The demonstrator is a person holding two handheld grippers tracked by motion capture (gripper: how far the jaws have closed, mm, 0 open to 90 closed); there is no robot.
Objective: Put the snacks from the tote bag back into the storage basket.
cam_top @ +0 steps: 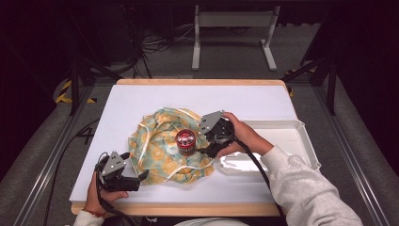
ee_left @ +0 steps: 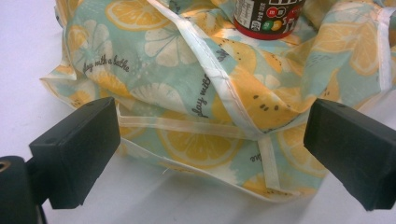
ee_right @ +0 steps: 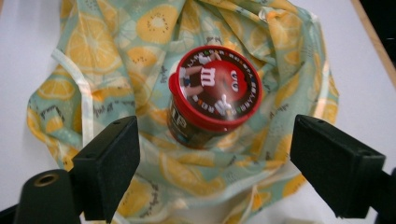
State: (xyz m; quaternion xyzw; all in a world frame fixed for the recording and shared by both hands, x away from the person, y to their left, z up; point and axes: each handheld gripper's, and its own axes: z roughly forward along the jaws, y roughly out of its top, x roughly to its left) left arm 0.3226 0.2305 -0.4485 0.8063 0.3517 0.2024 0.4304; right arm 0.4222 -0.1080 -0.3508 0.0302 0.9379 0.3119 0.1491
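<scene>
gaping wide, both empty — left gripper point(ee_left: 210, 154) at the cloth point(ee_left: 187, 84) edge, right gripper point(ee_right: 215, 163) above the red-lidded tub point(ee_right: 212, 100).

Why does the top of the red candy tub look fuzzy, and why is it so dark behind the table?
Right gripper view: the tub lid's print is smeared, out of focus. High view: light falls on the white table while the room behind stays unlit; the tray glares white.

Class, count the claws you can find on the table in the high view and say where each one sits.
2. The left claw is at the near-left edge of the fruit-print cloth; the right claw is beside the red-lidded tub on it.
</scene>
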